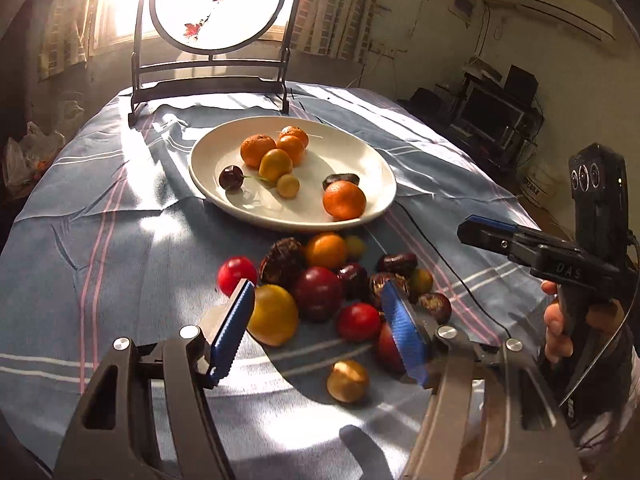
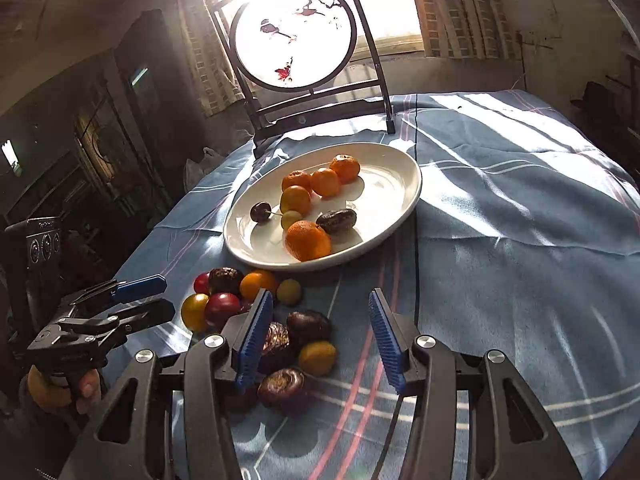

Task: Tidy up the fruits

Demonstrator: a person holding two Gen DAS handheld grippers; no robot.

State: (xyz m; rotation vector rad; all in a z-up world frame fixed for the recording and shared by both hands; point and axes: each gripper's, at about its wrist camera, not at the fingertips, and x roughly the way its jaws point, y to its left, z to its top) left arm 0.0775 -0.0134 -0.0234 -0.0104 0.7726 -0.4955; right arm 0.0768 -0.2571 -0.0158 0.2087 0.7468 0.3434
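Observation:
A white plate (image 1: 224, 152) (image 2: 384, 184) at mid-table holds several oranges, a dark cherry (image 1: 231, 177) and a dark fruit. In front of it a heap of loose fruit lies on the cloth: red, yellow, orange and dark brown pieces. My left gripper (image 1: 320, 332) hangs open above the heap, its blue pads either side of a yellow fruit (image 1: 272, 314) and a red one (image 1: 358, 322), touching neither. My right gripper (image 2: 320, 342) is open too, over a small orange fruit (image 2: 317, 357) and dark ones (image 2: 308, 326). Each gripper shows in the other's view: left gripper (image 2: 164, 296), right gripper (image 1: 464, 232).
A blue striped cloth (image 1: 120, 240) covers the table. A round painted screen on a black stand (image 1: 216, 4) (image 2: 296, 36) stands behind the plate, backlit by a window. A black cable (image 1: 460, 280) crosses the cloth at right. A hand (image 1: 556, 320) grips the right handle.

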